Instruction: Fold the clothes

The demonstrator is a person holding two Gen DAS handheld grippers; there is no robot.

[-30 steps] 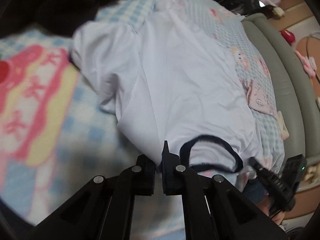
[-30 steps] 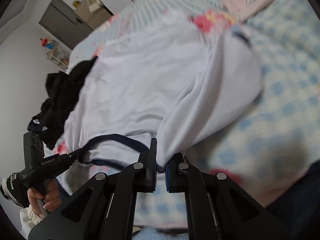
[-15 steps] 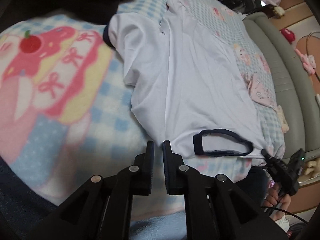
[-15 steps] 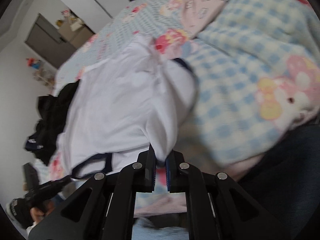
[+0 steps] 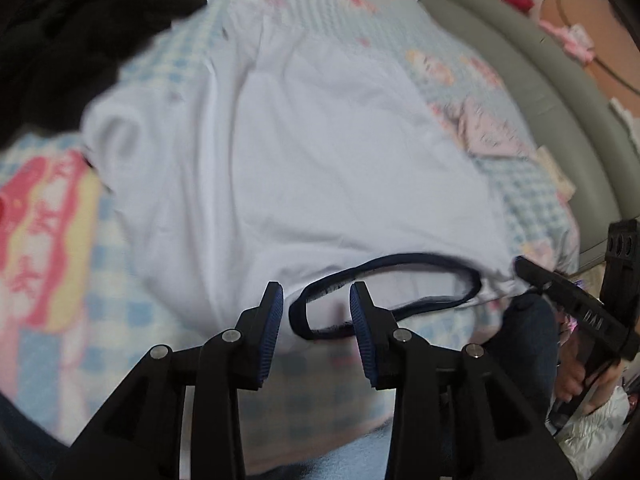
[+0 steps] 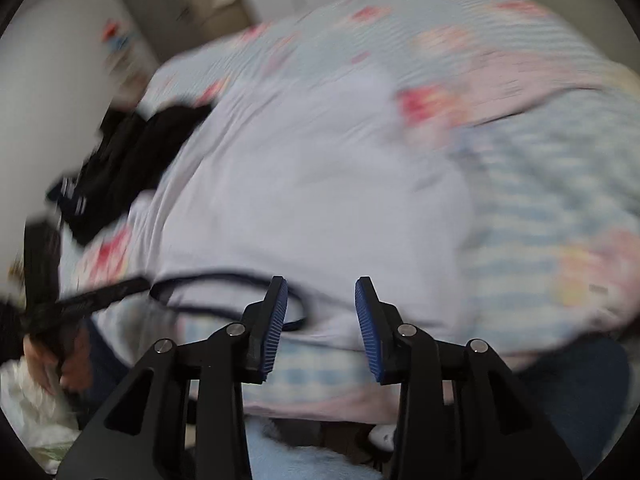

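A white T-shirt (image 5: 320,152) with a dark navy collar (image 5: 384,292) lies spread on the checked bed cover, collar towards me. In the right wrist view the same white T-shirt (image 6: 312,184) and its navy collar (image 6: 224,288) are blurred by motion. My left gripper (image 5: 316,304) is open just above the collar's left end, with nothing between its blue pads. My right gripper (image 6: 321,300) is open over the shirt's near edge, right of the collar. The other gripper (image 5: 576,308) shows at the right of the left wrist view.
A heap of black clothes (image 5: 76,32) lies at the far left of the bed. A pink garment (image 5: 492,136) sits to the shirt's right. A grey padded bed edge (image 5: 560,92) runs along the right. A person's hand (image 6: 60,356) grips the other tool.
Both grippers have let go of the shirt and opened. The shirt, held up a second ago, now lies flat on the bed with the collar near me.
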